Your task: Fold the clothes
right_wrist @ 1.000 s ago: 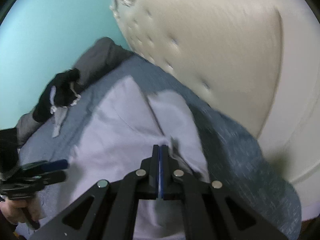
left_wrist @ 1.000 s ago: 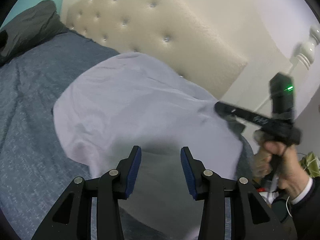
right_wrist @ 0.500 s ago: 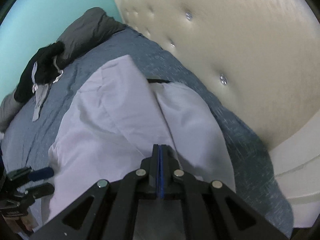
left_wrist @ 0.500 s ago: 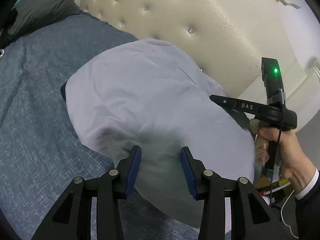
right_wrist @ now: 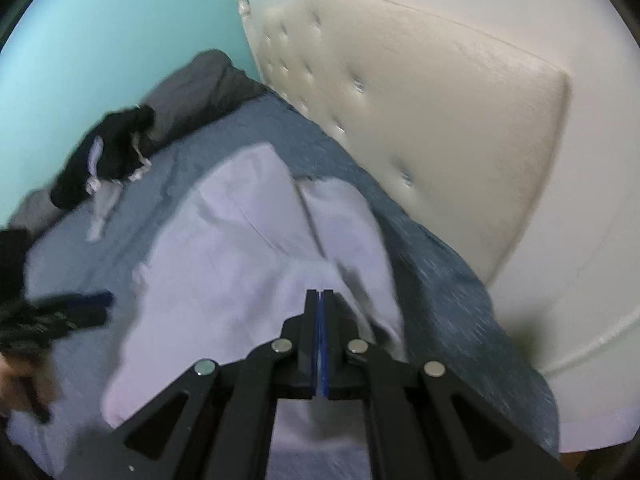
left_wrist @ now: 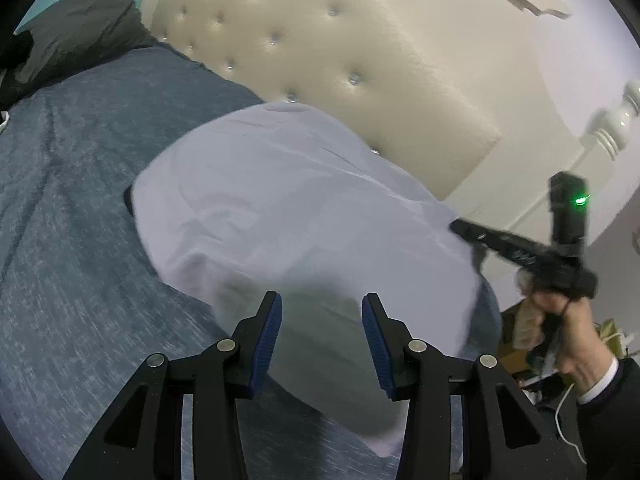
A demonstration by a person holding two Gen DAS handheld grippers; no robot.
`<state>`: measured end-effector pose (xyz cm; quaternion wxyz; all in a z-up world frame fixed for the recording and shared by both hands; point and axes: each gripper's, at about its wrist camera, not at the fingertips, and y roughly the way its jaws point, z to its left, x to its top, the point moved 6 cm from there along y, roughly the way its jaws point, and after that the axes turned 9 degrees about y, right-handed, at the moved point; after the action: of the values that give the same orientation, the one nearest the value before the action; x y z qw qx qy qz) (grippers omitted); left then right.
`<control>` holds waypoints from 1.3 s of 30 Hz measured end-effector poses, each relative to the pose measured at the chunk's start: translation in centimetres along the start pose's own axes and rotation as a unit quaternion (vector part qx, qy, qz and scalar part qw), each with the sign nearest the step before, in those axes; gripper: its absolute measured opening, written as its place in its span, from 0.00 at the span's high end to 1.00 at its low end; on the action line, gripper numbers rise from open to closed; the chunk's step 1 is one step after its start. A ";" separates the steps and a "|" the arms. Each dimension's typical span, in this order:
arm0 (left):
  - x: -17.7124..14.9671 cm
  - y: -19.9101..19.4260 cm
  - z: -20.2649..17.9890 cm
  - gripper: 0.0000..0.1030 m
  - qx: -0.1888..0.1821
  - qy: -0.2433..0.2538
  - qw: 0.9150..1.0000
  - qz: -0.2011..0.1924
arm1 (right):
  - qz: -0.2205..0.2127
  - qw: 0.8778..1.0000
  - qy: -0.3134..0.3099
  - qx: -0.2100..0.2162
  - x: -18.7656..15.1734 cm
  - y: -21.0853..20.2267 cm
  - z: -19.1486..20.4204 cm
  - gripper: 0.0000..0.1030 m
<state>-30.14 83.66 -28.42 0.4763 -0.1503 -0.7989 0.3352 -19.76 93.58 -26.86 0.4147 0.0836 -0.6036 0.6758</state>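
- While the pale lilac garment [left_wrist: 304, 216] lies spread over the blue-grey bedspread [left_wrist: 72, 208], it sits on the right part of the bed, close to the cream tufted headboard [left_wrist: 360, 52].
- In your right wrist view the same garment [right_wrist: 224, 240] shows a long crease running from the far end toward you, with one flap lying on the headboard side.
- Your right gripper [right_wrist: 319, 300] has its jaws clenched flat together, blue pads meeting; the garment's near edge lies right at the tips, but you cannot tell from this view whether any cloth is pinched between them.
- From the left wrist view, that right gripper [left_wrist: 464, 229] reaches to the garment's right edge, carried by your right hand [left_wrist: 560, 320] with a dark sleeve and white cuff.
- Your left gripper [left_wrist: 322, 312] hovers over the near edge of the garment with its jaws released, partly apart, nothing between the pads.
- In the right wrist view your left gripper [right_wrist: 102, 304] appears blurred at the left edge, beside the garment.
- A dark grey pillow [right_wrist: 200, 84] rests at the far left of the bed against the turquoise wall [right_wrist: 100, 32].
- A heap of black clothing [right_wrist: 108, 148] with pale bits lies just in front of that pillow, well apart from the garment.
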 end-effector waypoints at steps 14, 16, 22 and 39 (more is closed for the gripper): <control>-2.8 1.4 -2.4 0.54 0.009 0.015 0.999 0.028 | 0.000 0.999 0.050 0.010 -3.8 -0.8 -2.7 1.00; -3.0 1.4 -2.5 0.54 0.015 0.018 0.999 0.028 | 0.004 0.998 0.056 0.008 -4.3 -0.3 -2.9 1.00; -2.7 -0.8 -1.9 0.53 0.015 -0.005 1.000 0.006 | -0.024 0.998 0.056 0.013 -3.5 -2.2 -1.9 1.00; -4.3 -7.8 1.9 0.50 0.055 -0.048 0.997 -0.015 | -0.032 0.998 0.023 0.057 -4.2 -4.8 6.1 1.00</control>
<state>-28.95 74.80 -26.59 0.4498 -0.0950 -0.8034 0.3785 -16.22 85.92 -24.25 0.4447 0.1103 -0.5513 0.6972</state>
